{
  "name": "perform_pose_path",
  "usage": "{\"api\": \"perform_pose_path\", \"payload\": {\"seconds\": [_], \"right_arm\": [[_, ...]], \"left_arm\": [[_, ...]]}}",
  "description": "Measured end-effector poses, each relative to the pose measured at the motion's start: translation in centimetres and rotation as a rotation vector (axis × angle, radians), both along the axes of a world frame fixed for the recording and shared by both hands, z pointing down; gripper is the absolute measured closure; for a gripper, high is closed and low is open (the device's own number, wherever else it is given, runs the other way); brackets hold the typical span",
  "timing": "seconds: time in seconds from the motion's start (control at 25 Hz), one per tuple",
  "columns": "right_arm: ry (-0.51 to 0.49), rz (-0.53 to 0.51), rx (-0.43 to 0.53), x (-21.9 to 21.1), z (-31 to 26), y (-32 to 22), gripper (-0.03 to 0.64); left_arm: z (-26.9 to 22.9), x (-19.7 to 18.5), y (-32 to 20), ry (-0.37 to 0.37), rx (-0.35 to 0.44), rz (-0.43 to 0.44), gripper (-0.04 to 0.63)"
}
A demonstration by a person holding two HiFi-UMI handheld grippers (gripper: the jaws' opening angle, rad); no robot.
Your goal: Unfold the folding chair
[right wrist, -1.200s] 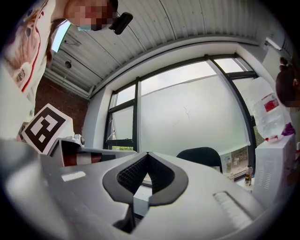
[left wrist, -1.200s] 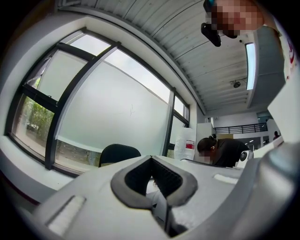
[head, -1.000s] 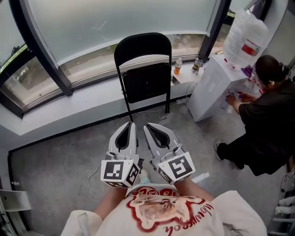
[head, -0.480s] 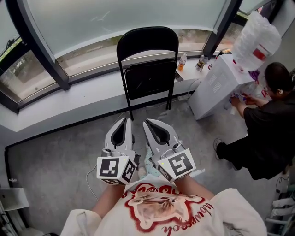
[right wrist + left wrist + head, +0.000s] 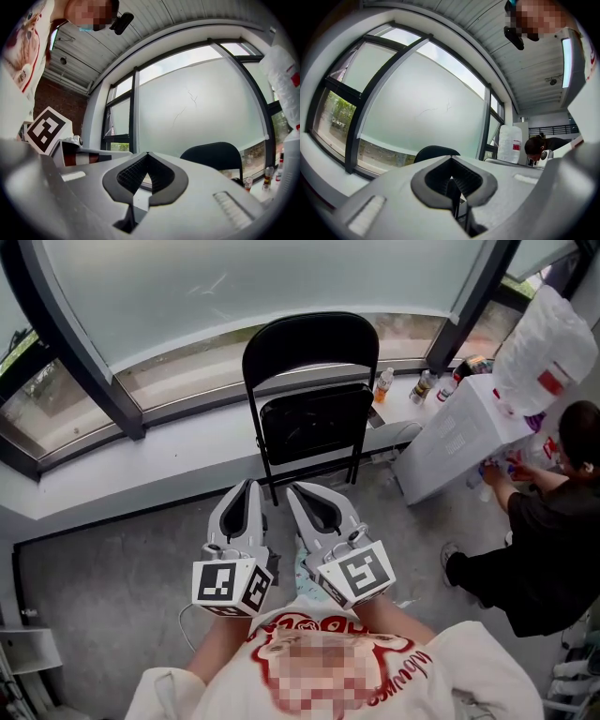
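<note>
A black folding chair (image 5: 314, 418) stands folded against the window ledge, its seat tipped up flat under the rounded backrest. Both grippers point level at it from just in front of its legs. My left gripper (image 5: 251, 484) is shut with nothing in it, its tip short of the chair's left leg. To its right, my right gripper (image 5: 292, 487) is also shut and empty. The chair's backrest (image 5: 433, 151) shows beyond the left gripper (image 5: 451, 158) in the left gripper view, and the backrest (image 5: 213, 157) sits right of the right gripper (image 5: 147, 153) in the right gripper view.
A white water dispenser (image 5: 455, 442) with a large bottle (image 5: 553, 343) stands right of the chair. A person (image 5: 553, 531) crouches beside it. Small bottles (image 5: 384, 383) line the window ledge (image 5: 141, 442). A cable (image 5: 187, 615) lies on the grey floor at the left.
Both grippers have moved forward together toward the chair, which now sits closer to their tips. The jaws stayed shut. The person at the right sits nearer the picture's edge.
</note>
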State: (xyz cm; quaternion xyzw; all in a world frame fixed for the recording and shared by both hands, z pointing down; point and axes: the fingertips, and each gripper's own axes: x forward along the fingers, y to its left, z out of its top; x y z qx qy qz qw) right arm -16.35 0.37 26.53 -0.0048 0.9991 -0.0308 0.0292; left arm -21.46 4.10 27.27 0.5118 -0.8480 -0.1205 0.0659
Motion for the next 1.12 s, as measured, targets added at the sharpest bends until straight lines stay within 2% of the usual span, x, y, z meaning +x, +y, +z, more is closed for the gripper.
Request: {"api": "perform_pose_path", "payload": {"seconds": [0.2,0.68,1.12], "right_arm": [[0.011,-0.007,0.0,-5.1,0.3,-4.7,0.595],[0.076,-0.09,-0.035,-16.6,3.5,-14.8,0.595],[0.139,-0.104,-0.094,-20.0,6.8,-18.2,0.595]], "left_arm": [[0.3,-4.6,-4.6,-0.009,-0.007,-0.012,0.595],[3.2,-14.9,-14.8,0.042,-0.071,-0.073,0.595],[6.6,-18.4,-15.7,0.108,-0.131,-0.131,0.595]]}}
